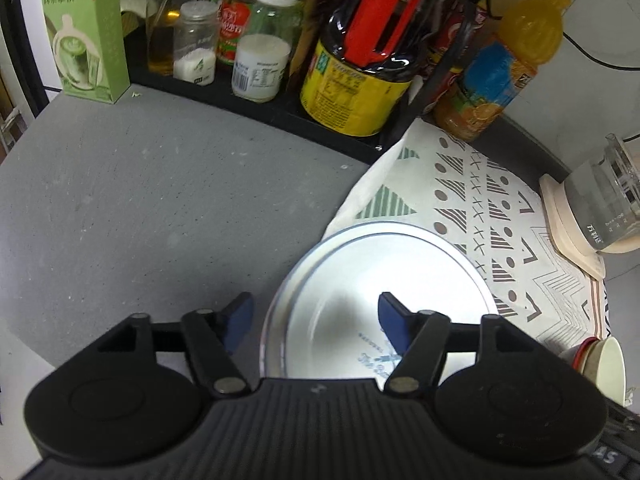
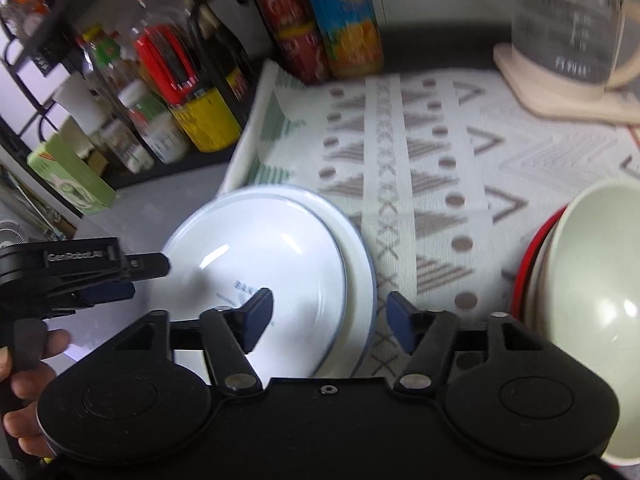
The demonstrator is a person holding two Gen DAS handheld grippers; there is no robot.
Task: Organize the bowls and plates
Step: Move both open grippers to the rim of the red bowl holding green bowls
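Two grippers of mine stood with jaws apart and nothing pressed between the pads: my left gripper (image 1: 316, 322) hung over the near left rim of the white plate (image 1: 360, 280), one blue pad outside the rim and one above the plate's well, while my right gripper (image 2: 330, 318) straddled its right rim. The plate lay partly on the patterned cloth (image 2: 420, 152) and partly on the grey tabletop (image 1: 140, 200). To its right stood a cream bowl (image 2: 592, 280), well apart.
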